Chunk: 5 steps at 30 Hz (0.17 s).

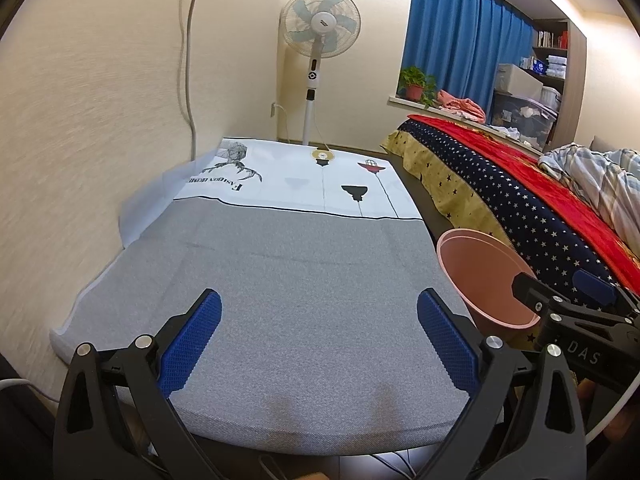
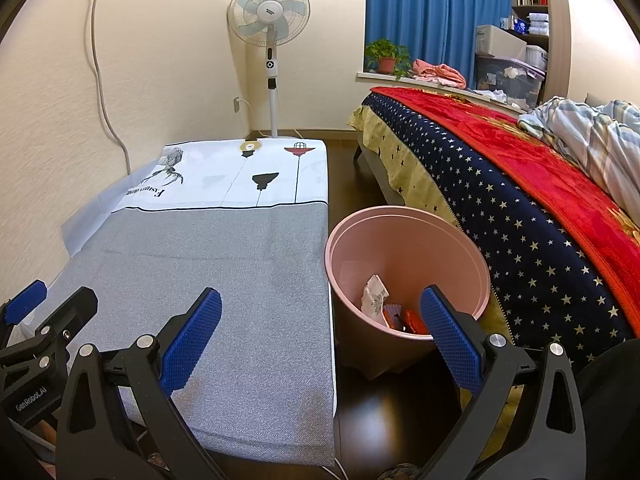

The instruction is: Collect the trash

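A pink bin (image 2: 404, 240) stands on the dark floor between the cloth-covered table and the bed. Inside it lie a crumpled white wrapper (image 2: 374, 294) and orange-red wrappers (image 2: 412, 322). My right gripper (image 2: 320, 332) hovers over the table's right edge and the bin's near rim, open, with nothing between its blue pads. My left gripper (image 1: 319, 332) is above the grey cloth (image 1: 280, 280), open and empty too. In the left wrist view the pink bin (image 1: 480, 276) shows at the right, partly hidden by the right gripper's body (image 1: 576, 320).
The table cloth is grey near me and white with printed figures (image 2: 240, 176) at the far end. A bed with a star-patterned cover (image 2: 500, 208) and red blanket runs along the right. A standing fan (image 2: 270, 12) is in the corner. A cable (image 2: 104, 92) hangs down the wall.
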Tool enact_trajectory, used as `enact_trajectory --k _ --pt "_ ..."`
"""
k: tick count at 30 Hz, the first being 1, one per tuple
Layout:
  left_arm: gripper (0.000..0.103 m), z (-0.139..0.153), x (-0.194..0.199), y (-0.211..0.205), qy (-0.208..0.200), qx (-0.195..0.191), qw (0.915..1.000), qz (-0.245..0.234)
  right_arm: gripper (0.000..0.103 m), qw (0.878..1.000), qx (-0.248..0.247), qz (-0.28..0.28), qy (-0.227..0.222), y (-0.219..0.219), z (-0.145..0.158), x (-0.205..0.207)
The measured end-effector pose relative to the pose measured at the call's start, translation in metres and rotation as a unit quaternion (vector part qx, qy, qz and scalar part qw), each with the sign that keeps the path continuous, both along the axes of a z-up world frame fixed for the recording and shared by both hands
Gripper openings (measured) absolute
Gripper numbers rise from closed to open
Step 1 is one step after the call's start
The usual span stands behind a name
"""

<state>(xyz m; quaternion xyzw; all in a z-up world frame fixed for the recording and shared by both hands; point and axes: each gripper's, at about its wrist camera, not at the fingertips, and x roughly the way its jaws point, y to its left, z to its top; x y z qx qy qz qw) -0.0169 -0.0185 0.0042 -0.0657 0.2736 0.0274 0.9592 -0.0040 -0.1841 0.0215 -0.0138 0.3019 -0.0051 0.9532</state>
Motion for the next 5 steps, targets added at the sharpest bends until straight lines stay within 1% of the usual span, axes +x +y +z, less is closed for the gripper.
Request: enact_trajectory --k 5 --pt "0.095 0.0 -0.0034 -0.0047 0.002 0.0 1.0 0.002 0.098 1.0 0.001 0.0 0.0 -0.0017 0.0007 0.0006"
